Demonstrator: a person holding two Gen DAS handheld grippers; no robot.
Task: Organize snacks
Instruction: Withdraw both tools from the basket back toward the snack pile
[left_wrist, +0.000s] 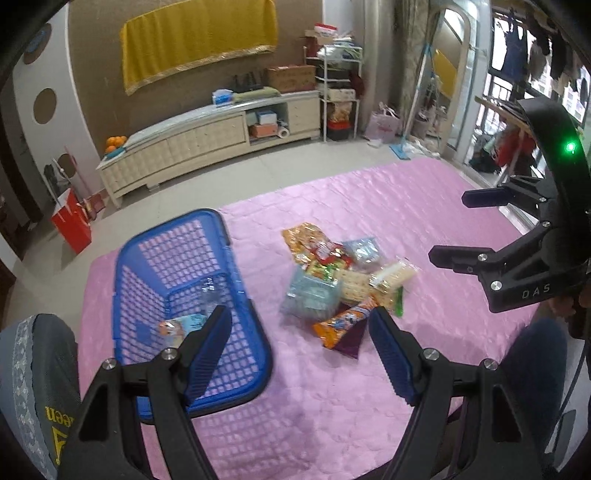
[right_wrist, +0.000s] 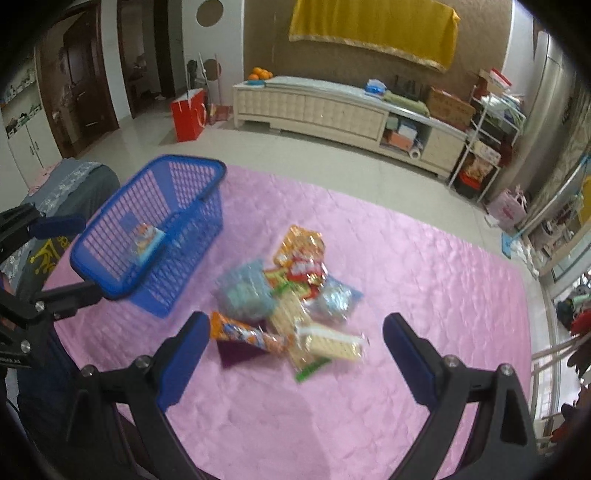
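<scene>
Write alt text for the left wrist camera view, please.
The open left gripper hangs over a pink quilted cloth, with a blue basket holding a couple of packets on the left and a pile of snacks in the middle. The right gripper is open.

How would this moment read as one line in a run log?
left gripper: open, empty | right gripper: open, empty | blue basket: some snacks inside | snack pile: on pink cloth, beside basket

The heap of shiny snack packets (right_wrist: 291, 306) is smeared by blur in the right wrist view, so no words on them can be read. A dark purple packet (left_wrist: 351, 341) is mostly covered by an orange packet (left_wrist: 345, 321). The pink quilted worktop (left_wrist: 424, 206) is cut off at the bottom edge.
</scene>
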